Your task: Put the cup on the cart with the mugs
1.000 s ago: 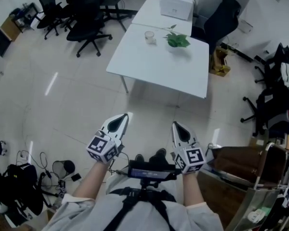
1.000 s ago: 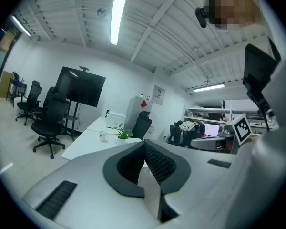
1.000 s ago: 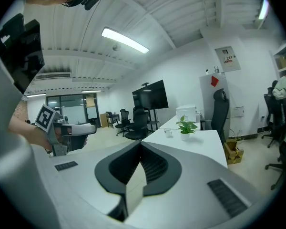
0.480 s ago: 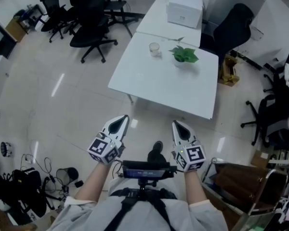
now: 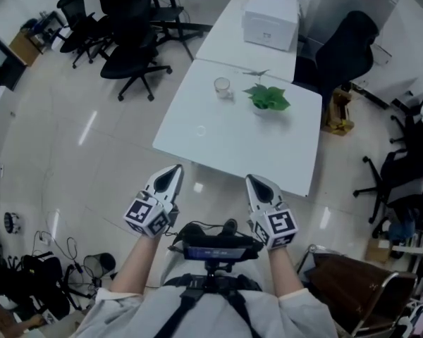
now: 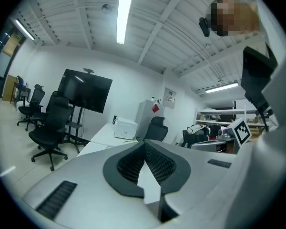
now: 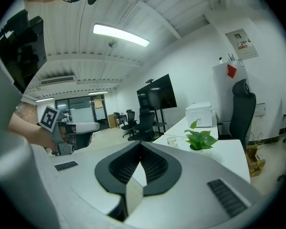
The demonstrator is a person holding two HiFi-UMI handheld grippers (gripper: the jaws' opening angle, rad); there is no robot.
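A clear glass cup (image 5: 222, 86) stands on the white table (image 5: 218, 132), left of a small green potted plant (image 5: 268, 97). In the right gripper view the cup (image 7: 171, 140) and plant (image 7: 200, 138) show far beyond the jaws. My left gripper (image 5: 175, 169) and right gripper (image 5: 252, 180) are held side by side in front of the body, short of the table's near edge. Both are shut and hold nothing. Their closed tips show in the left gripper view (image 6: 144, 144) and the right gripper view (image 7: 139, 144). No cart with mugs is visible.
A white box (image 5: 271, 9) sits on a second table behind. Black office chairs (image 5: 130, 41) stand at the left, another chair (image 5: 345, 44) at the right. A brown metal-framed piece (image 5: 345, 287) is at the lower right. Cables and bags (image 5: 35, 273) lie at the lower left.
The table with the cup and plant has drawn nearer to the grippers in the head view. Both grippers keep the same shut pose in front of the body.
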